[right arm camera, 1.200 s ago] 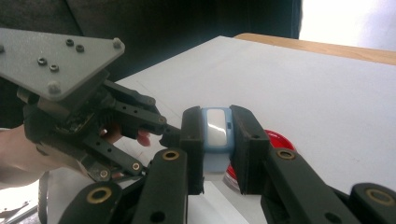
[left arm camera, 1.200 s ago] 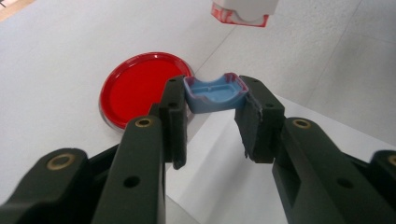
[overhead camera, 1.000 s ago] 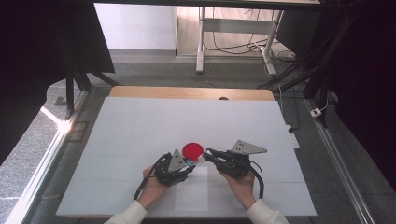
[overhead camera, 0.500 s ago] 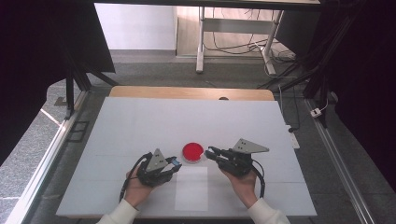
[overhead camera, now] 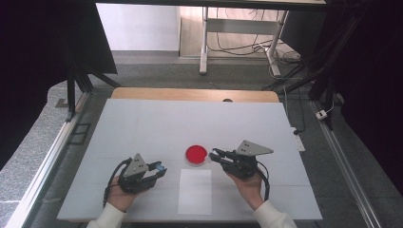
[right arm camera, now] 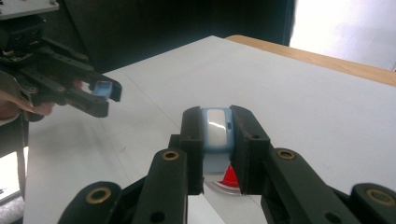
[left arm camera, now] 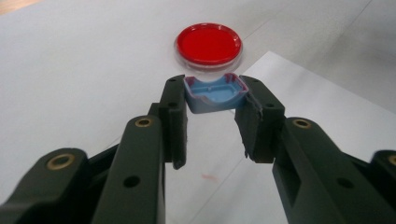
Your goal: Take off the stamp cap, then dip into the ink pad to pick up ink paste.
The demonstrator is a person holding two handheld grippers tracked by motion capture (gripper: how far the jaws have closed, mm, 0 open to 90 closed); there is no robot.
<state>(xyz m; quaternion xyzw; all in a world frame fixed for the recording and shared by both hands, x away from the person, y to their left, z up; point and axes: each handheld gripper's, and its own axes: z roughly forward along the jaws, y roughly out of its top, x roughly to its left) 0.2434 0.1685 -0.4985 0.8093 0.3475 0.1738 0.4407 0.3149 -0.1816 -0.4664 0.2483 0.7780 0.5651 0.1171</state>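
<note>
Blue plastic cap [left arm camera: 215,93]: clamped between the jaws of the left gripper [overhead camera: 159,170]; in the left gripper view its hollow side faces the camera, its long axis running across from one jaw to the other.
Blue-and-white piece [right arm camera: 216,128]: pinched between the jaws of the right gripper [overhead camera: 215,155]; in the right gripper view its white face looks toward the camera and its long axis runs along the jaws, away from the hand.
Left gripper jaws: closed on the blue plastic cap, pointing toward the red dish [overhead camera: 196,154] from its left, well apart from it.
Right gripper jaws: closed on the blue-and-white piece, the tips just beside the red dish on its right and pointing left across the table.
Red dish: round, shallow, clear-rimmed, lying flat near the middle of the table's front half; its edge shows under the right gripper in that gripper's own view.
Change since a second ago: the left gripper was close against the red dish, beside the right one; it now sits farther left and toward the person, with the cap in its jaws. The right gripper and the dish keep their places.
Surface: a white tabletop [overhead camera: 157,123] with a wooden strip along the far edge; a white sheet of paper [overhead camera: 195,191] lies flat just in front of the dish.
Room: grey floor, dark frames at both sides, a desk's legs and cables beyond the table.
</note>
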